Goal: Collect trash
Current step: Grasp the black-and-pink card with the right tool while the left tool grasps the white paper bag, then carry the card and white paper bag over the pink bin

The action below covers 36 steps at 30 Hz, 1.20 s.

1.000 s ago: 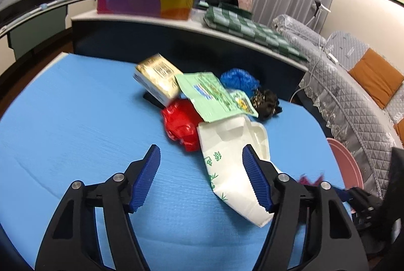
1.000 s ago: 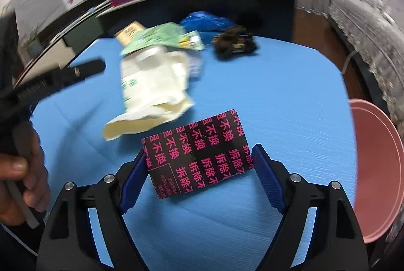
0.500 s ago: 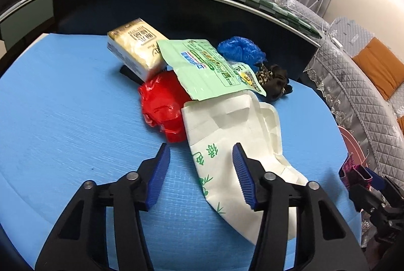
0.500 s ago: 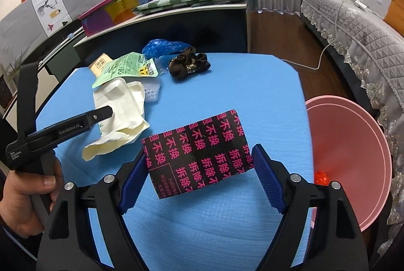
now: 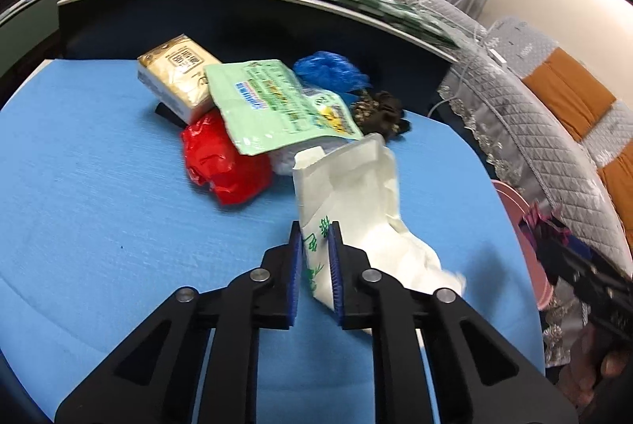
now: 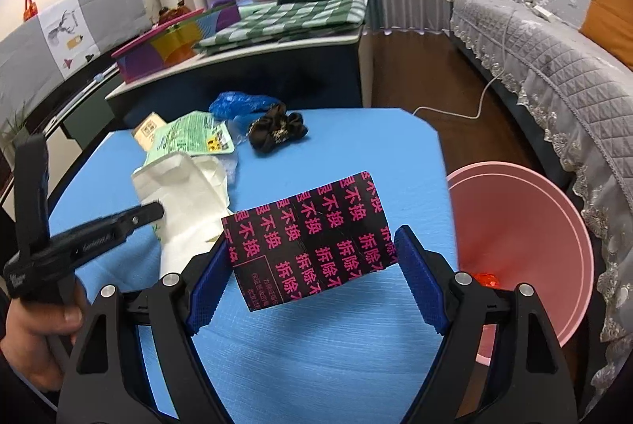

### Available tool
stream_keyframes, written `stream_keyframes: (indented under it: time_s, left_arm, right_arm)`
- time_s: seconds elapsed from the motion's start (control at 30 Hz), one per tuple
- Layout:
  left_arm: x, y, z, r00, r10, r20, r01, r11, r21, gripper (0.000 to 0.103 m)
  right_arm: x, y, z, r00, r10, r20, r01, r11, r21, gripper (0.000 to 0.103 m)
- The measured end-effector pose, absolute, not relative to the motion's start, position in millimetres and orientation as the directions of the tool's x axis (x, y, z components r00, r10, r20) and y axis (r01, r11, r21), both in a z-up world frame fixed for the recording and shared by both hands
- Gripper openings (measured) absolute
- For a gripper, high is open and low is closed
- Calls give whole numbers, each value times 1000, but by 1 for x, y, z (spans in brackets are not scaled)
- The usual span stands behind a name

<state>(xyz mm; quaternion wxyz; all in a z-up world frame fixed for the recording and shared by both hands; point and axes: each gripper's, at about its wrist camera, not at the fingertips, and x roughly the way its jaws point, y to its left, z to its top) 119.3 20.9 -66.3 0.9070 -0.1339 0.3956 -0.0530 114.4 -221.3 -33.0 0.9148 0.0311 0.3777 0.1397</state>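
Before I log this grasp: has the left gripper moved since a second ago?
Yes. The left gripper advanced toward the trash pile, nearer the red bag, and its jaws have just been closing onto the white bag.

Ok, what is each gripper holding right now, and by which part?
The left gripper has just closed on the white bag's near edge. The right gripper holds the black-and-pink wrapper by its side edges.

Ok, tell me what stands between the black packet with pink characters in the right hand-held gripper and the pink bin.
Nothing visible does. The black packet with pink characters sits in the right hand-held gripper, and only bare blue tabletop lies before the pink bin beside the table.
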Motion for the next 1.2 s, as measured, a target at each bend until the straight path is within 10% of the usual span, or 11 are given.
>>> stream_keyframes:
  time_s: [0.37, 0.5, 0.7, 0.83, 1.2]
  left_arm:
    - [90, -11, -57, 672, -225, -706, 81, 969, -232, 9]
    - [93, -14, -55, 689, -210, -693, 81, 974, -214, 29]
    - [100, -12, -55, 690, -210, -692, 61, 971, -233, 29]
    - [102, -17, -55, 685, -217, -696, 72, 970, -231, 8]
    - [92, -25, -40, 722, -201, -662, 91, 976, -197, 5]
  right_arm:
    - [99, -234, -16, 708, 251, -660, -196, 968, 158, 79]
    - [95, -238, -14, 714, 243, -657, -193, 970, 150, 79]
    - [93, -247, -13, 722, 225, -654, -174, 974, 143, 79]
    - [93, -251, -12, 728, 209, -653, -161, 978, 134, 79]
    - [91, -256, -4, 753, 170, -636, -143, 985, 95, 79]
